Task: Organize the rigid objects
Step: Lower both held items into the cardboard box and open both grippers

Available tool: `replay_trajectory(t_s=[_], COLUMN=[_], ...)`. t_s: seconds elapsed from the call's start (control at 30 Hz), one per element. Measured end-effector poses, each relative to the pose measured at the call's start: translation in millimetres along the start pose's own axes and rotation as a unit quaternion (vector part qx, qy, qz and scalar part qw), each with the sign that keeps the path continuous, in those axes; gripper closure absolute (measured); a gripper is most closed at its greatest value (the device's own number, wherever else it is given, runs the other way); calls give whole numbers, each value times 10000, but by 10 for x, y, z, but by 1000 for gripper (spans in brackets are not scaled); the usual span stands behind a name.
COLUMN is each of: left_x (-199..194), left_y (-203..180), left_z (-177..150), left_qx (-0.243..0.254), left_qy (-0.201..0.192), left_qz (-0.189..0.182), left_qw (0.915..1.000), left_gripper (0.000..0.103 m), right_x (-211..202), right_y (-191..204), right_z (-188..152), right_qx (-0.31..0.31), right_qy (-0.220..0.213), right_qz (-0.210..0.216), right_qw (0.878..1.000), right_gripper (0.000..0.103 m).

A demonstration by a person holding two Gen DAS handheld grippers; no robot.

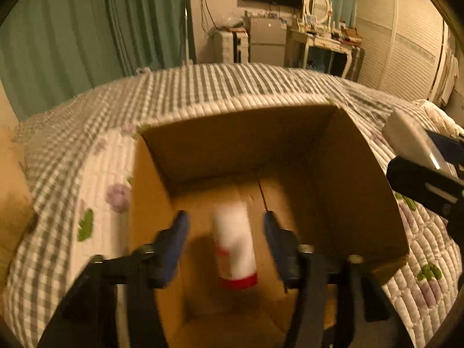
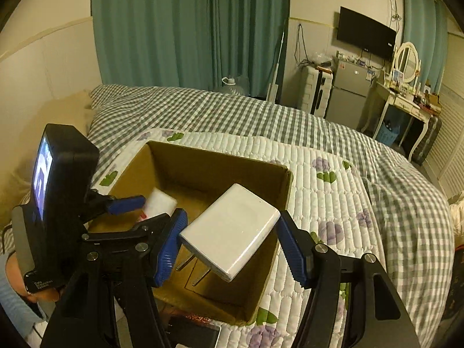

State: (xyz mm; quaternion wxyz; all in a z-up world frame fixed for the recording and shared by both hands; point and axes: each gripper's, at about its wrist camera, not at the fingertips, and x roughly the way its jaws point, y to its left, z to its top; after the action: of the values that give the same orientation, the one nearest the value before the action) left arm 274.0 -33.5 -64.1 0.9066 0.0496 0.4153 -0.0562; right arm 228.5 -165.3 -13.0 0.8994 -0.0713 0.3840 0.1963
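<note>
Right wrist view alone shows charger (image 2: 232,232) prongs between right jaws; left jaws wide over bottle (image 1: 235,249).

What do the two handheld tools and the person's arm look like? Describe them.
Both tools share one build: the left tool and the right tool have black angular linkage arms with silver pivot bolts, ending in blue ribbed fingers. The left tool carries a black box with a lit screen and small white lettering near its base. A light blue sleeve covers the person's arm.
</note>
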Motion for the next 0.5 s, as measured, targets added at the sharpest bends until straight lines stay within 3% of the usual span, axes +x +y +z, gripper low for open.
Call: replay_trajectory(t_s=[0.27,0.33,0.37,0.5], left_x=[-419,-543,-607,-943], left_y=[204,244,261,277], left_z=[25,-23,-50,-225], left_qx=[-37,-98,-114,-112], left_qy=[-325,-353,-371,-503], left_qz=[165,144,142,285], left_qw=[9993,9992,9991,9983], left_gripper=[35,35,34,24], right_x=[128,132,105,-218], right_y=[-64,-21,-3,103], right_z=[40,22,12,-59], right_qx=[125,52,38,-91], right_qy=[-111,-117,-142,-222], right_qz=[-21,-145,-245,-443], right_qw=[9999,9998,9996,9987], right_gripper=[40,29,18,17])
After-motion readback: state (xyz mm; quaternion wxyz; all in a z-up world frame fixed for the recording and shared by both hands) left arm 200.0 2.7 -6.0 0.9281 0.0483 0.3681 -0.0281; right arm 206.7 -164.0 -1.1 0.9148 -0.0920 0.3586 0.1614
